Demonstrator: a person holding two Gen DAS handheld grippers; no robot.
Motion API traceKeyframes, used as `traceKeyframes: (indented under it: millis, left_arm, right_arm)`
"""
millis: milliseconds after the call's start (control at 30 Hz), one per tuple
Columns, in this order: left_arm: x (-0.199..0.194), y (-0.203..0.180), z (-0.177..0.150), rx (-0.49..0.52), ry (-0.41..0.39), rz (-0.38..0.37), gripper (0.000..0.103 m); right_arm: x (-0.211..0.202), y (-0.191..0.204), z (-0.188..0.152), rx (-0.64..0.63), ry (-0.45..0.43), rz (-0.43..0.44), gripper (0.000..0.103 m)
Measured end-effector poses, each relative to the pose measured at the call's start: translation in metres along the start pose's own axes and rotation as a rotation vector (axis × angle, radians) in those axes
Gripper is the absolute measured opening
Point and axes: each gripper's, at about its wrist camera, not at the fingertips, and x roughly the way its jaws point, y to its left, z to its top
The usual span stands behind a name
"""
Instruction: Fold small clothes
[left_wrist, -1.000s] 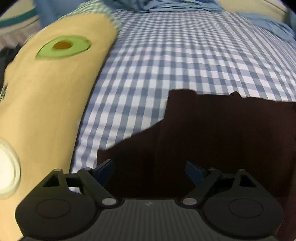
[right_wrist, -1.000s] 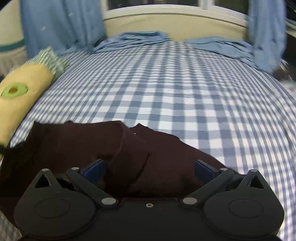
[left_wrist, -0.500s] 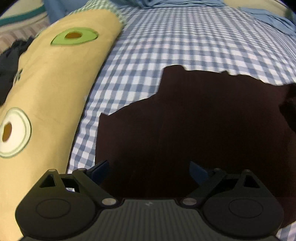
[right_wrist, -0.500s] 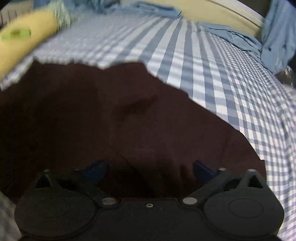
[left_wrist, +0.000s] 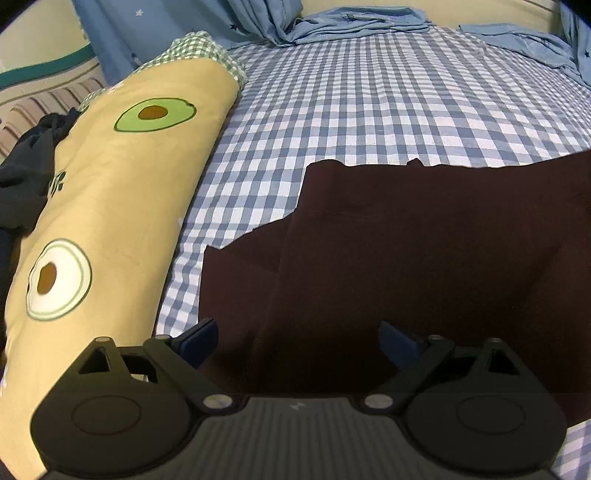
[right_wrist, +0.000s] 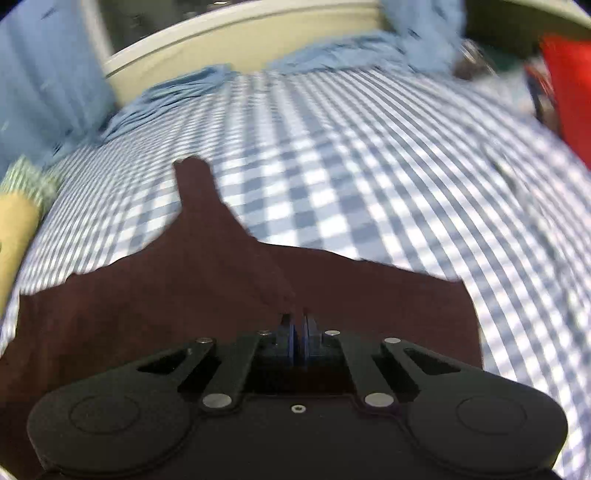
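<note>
While its two blue-padded fingers are pressed together, the right gripper (right_wrist: 298, 334) pinches a raised ridge of the dark maroon cloth garment (right_wrist: 236, 295); the fabric rises to the fingertips and a narrow tongue of it runs away from them across the bed. That view is blurred, so the exact depth of the pinch cannot be told. The left gripper (left_wrist: 297, 338) hangs above the same garment (left_wrist: 424, 258) with its jaws spread wide and nothing between the pads.

Seen from the left wrist, the garment lies flat on the blue-and-white checked bedsheet (left_wrist: 369, 110), with one layer folded over another so that a stepped edge shows on the side nearest the bolster. Beyond the garment, the sheet covers the whole bed (right_wrist: 369, 166) and is smooth apart from slight creases.

Just beside the garment, separated by a strip of bare sheet, lies a long tan bolster pillow printed with avocado halves (left_wrist: 118, 206), its far end capped in green-and-white checked cloth. A crumpled dark piece of clothing (left_wrist: 29, 177) rests on the bolster's outer side. Past the garment, at the far edge of the bed, light blue fabric (left_wrist: 362, 26) lies bunched, and blue curtains with small stars (left_wrist: 166, 33) hang behind it. A cream-coloured window ledge (right_wrist: 236, 40) runs behind the bed, and something red (right_wrist: 569, 96), too blurred to identify, stands at the bed's far right side.
</note>
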Motion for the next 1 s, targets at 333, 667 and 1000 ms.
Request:
traceKeyframes:
  millis: [333,667,1000]
  left_arm:
    - [-0.030,-0.010,-0.012,-0.089,0.006,0.015,0.099]
    - [-0.059,-0.012,-0.035,-0.180,-0.006,0.034,0.101]
    - [-0.061,0.028,-0.060,-0.292,0.012,0.023,0.103]
  right_arm:
    - [-0.004,-0.047,-0.011,0.094,0.092,0.094,0.067]
    - [-0.014,-0.042,-0.051,-0.056,0.177,0.156,0.014]
    - [-0.024,-0.050,-0.064,-0.058,0.148,0.093,0.008]
